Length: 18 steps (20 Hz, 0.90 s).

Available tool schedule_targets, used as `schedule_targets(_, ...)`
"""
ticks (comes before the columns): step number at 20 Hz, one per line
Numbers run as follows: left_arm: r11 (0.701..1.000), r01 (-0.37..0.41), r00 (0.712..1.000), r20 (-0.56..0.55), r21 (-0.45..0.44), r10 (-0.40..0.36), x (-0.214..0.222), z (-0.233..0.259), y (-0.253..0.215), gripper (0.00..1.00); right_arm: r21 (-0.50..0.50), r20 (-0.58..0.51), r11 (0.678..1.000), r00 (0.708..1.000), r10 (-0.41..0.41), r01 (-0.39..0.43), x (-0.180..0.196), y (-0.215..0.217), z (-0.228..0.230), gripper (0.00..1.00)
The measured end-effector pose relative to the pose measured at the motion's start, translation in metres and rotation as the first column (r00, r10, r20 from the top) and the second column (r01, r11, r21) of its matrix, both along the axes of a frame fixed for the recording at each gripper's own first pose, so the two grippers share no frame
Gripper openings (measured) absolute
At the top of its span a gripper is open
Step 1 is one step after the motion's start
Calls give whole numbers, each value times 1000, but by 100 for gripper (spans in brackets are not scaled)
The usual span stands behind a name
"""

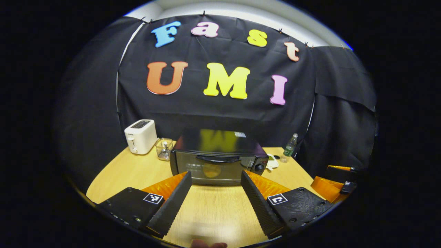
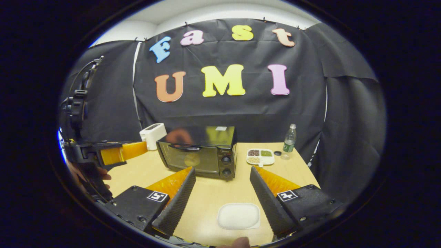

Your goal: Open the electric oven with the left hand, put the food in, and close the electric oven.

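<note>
Black oven (image 1: 217, 162) door closed — glass glare obscures interior.

Occlusions and unclear detail

Oven (image 1: 218, 161) interior unreadable behind dark reflective door glass; a blurred yellowish shape shows through. Glass container (image 1: 164, 148) partly hidden by the oven. Tray (image 2: 260, 156) contents too small to identify. Left gripper (image 2: 103, 155) cut by right gripper view's edge.

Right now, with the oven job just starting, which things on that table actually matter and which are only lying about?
For the job:
- electric oven, door shut
- white food piece on the table, between the right gripper fingers
- left gripper, open, facing the oven

Lying about:
- toaster
- glass container
- water bottle
- divided dish of grains
- bottle cap
</note>
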<state>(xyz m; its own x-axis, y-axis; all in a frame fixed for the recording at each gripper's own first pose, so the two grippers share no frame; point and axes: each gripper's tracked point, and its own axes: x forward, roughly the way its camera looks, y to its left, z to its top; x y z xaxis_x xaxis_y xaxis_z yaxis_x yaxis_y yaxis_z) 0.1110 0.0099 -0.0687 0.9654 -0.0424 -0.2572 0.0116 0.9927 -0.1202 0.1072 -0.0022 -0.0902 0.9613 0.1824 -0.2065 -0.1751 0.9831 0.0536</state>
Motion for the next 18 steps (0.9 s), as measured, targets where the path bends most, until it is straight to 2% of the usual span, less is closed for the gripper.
schedule_targets(4,1000,-19,995,97,3,19,-68,52,21,94,10,77,999,996,-38,37,-51,16,34,97)
schedule_targets(11,999,-31,980,195,5,30,-180,96,38,94,31,160,996,983,-86,82,-147,42,62,96)
schedule_targets(18,1000,-8,972,237,10,6,-234,105,30,94,49,178,992,977,-121,114,-207,52,64,96)
